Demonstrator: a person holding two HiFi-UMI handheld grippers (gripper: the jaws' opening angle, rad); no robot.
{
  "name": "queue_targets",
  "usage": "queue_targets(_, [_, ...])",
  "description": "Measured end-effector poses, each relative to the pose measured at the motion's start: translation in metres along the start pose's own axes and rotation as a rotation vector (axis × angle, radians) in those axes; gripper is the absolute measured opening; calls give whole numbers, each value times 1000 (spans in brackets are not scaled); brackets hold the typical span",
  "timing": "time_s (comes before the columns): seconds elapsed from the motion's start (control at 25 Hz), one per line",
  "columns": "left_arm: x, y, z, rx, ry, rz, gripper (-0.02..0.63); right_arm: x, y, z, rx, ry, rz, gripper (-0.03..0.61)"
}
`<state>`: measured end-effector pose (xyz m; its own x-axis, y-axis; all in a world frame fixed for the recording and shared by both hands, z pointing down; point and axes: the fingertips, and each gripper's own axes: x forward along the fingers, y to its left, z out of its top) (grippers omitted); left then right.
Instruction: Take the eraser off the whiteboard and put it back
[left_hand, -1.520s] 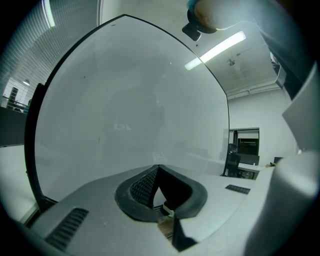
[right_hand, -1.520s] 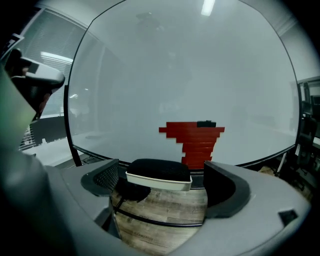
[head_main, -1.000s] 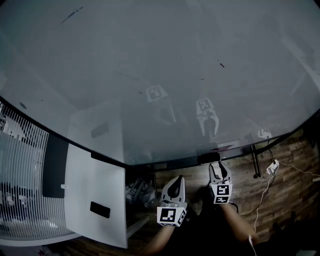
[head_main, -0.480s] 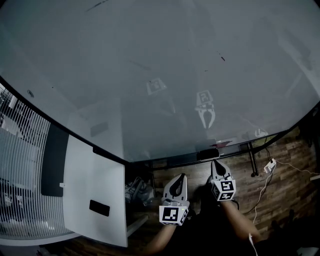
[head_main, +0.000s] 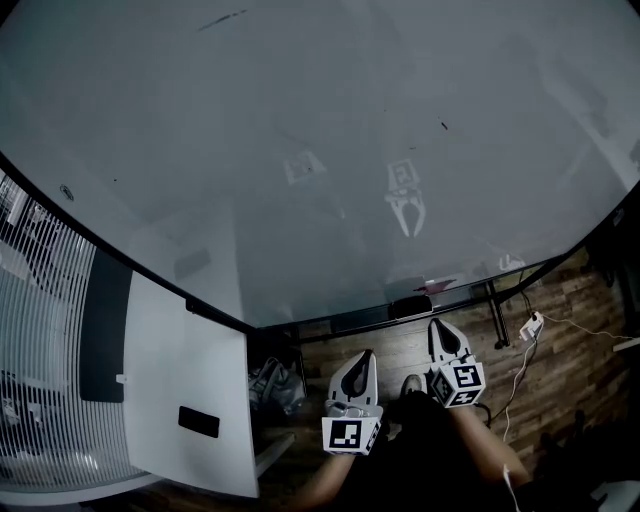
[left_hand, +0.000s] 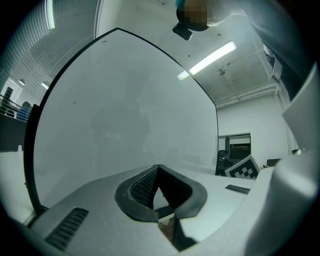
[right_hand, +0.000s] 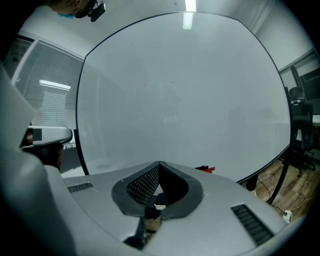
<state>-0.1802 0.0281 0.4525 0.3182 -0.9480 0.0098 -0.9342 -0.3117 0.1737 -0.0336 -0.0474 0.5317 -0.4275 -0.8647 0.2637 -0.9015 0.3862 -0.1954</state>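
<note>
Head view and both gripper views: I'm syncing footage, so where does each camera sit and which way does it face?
Head view: on the person's head, looking steeply down the whiteboard to the floor; both forearms, left gripper, right gripper show.
Left gripper view: on that gripper, facing the whiteboard; its shut jaws show.
Right gripper view: likewise, its jaws shut.
Shared: the whiteboard.

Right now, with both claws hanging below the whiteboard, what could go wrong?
1. The right gripper has its jaws shut on nothing, while the eraser sits on the tray under the whiteboard. Reaching in like that would likely shove it off rather than grip it.
2. A red marker lies close beside the eraser and could get knocked down too.
3. A white cable trails over the floor on the person's right; a step might catch it.
</note>
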Motion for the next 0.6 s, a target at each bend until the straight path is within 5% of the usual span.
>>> queue_targets(0.6, [20, -33, 23, 33, -13, 31, 6, -39, 8, 39, -27, -55, 145, 14])
